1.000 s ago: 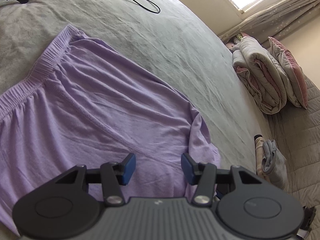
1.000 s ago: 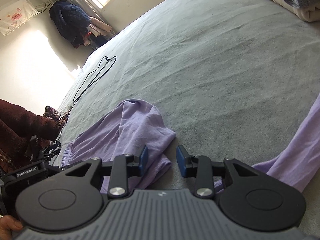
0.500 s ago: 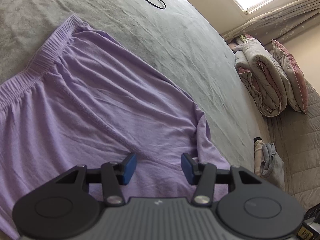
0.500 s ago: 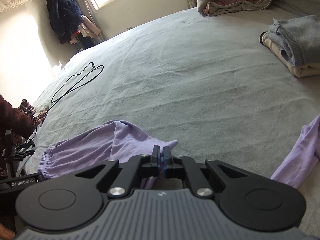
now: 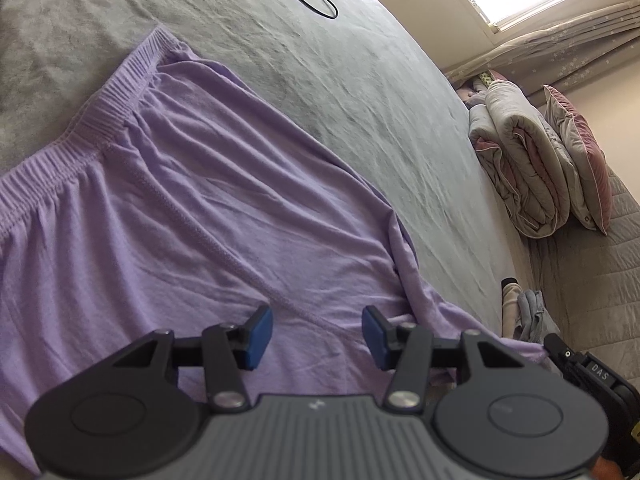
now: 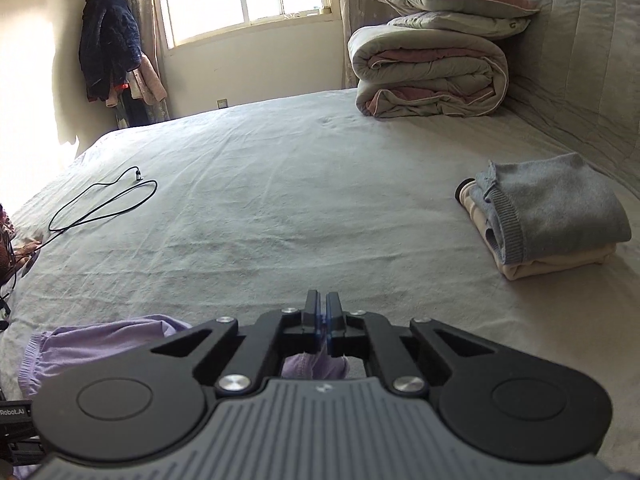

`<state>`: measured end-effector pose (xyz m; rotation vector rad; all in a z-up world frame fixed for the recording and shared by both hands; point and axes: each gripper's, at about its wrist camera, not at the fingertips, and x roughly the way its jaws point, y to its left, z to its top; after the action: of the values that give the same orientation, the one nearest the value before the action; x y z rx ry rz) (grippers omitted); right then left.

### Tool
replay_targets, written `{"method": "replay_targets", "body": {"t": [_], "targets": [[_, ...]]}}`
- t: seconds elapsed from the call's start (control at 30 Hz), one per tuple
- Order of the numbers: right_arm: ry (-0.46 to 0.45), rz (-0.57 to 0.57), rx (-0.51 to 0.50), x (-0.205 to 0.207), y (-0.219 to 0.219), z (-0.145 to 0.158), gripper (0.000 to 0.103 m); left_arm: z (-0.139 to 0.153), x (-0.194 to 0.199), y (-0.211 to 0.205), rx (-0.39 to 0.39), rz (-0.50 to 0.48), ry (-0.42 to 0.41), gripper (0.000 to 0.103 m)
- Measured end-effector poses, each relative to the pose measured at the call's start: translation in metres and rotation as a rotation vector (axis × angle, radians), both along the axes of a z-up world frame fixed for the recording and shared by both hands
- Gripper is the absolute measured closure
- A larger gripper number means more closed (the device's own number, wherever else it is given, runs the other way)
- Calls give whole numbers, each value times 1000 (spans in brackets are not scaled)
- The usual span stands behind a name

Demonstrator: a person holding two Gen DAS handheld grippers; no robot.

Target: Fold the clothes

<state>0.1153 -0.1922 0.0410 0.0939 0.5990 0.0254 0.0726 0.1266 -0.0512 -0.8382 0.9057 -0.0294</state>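
Our left gripper, fingers apart, hovers over the purple shorts; our right gripper clamps their fabric at 6 o'clock.

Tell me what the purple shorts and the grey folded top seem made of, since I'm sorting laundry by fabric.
The purple shorts look like thin, matte cotton-type jersey: soft drapes, fine wrinkles, a gathered elastic waistband and visible stitched seams. The grey folded top looks like a fine knit, possibly wool or a blend: its edge shows ribbing and the surface is slightly fuzzy. Fibre content cannot be confirmed by sight.

Grey bed: lilac garment, cable.
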Motion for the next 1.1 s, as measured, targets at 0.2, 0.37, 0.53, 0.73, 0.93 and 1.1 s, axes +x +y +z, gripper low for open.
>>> {"method": "replay_targets", "body": {"t": [0.2, 0.37, 0.53, 0.73, 0.93, 1.1], "targets": [[6, -68, -159, 12, -5, -13, 99, 4, -1, 5, 1, 7, -4, 52], [124, -144, -199, 27, -23, -39, 99, 11, -3, 13, 7, 19, -21, 52], [200, -165, -77, 27, -41, -55, 94, 19, -4, 22, 17, 49, -46, 52], [186, -59, 27, 23, -30, -49, 76, 26, -3, 28, 42, 83, -61, 52], [178, 56, 84, 23, -10, -44, 57, 33, -4, 31, 67, 98, -84, 52], [178, 103, 65, 29, 3, -42, 57, 39, -1, 31, 164, 67, -78, 51]]}}
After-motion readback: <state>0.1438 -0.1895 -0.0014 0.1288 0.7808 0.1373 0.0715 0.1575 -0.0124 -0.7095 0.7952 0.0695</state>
